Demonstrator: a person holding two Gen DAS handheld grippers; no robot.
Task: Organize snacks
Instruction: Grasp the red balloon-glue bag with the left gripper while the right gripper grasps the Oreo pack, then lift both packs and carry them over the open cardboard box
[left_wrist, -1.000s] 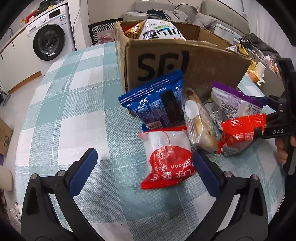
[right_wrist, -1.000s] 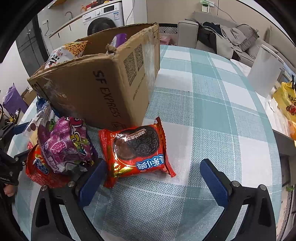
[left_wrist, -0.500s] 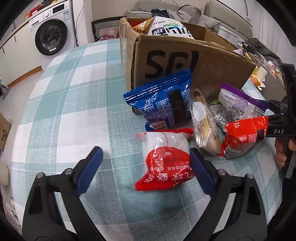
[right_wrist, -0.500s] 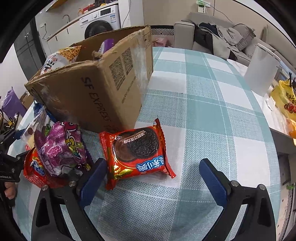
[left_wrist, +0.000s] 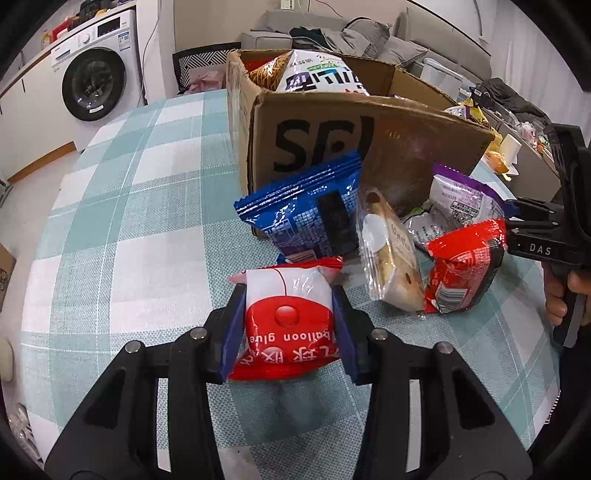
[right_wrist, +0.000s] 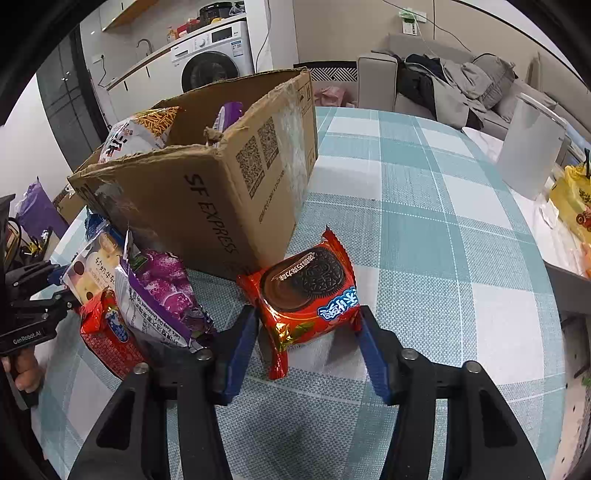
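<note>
My left gripper (left_wrist: 289, 334) is shut on a red and white balloon-glue packet (left_wrist: 288, 317) lying on the checked tablecloth. My right gripper (right_wrist: 308, 341) is closed on a red cookie packet (right_wrist: 308, 295), its pads touching both sides. An open cardboard box (left_wrist: 332, 147) stands behind, with chip bags inside; it also shows in the right wrist view (right_wrist: 207, 192). In front of it lie a blue packet (left_wrist: 310, 218), a clear-wrapped cake (left_wrist: 391, 258), a purple bag (left_wrist: 461, 199) and a red packet (left_wrist: 465, 269).
The purple bag (right_wrist: 162, 295), another red packet (right_wrist: 107, 339) and the cake (right_wrist: 92, 266) lie left of my right gripper. A white container (right_wrist: 532, 147) stands at the far right table edge. A washing machine (left_wrist: 96, 81) and sofa stand beyond the table.
Both grippers moved forward and closed: the left on the balloon-glue packet, the right on the cookie packet. Both were wide open before.
</note>
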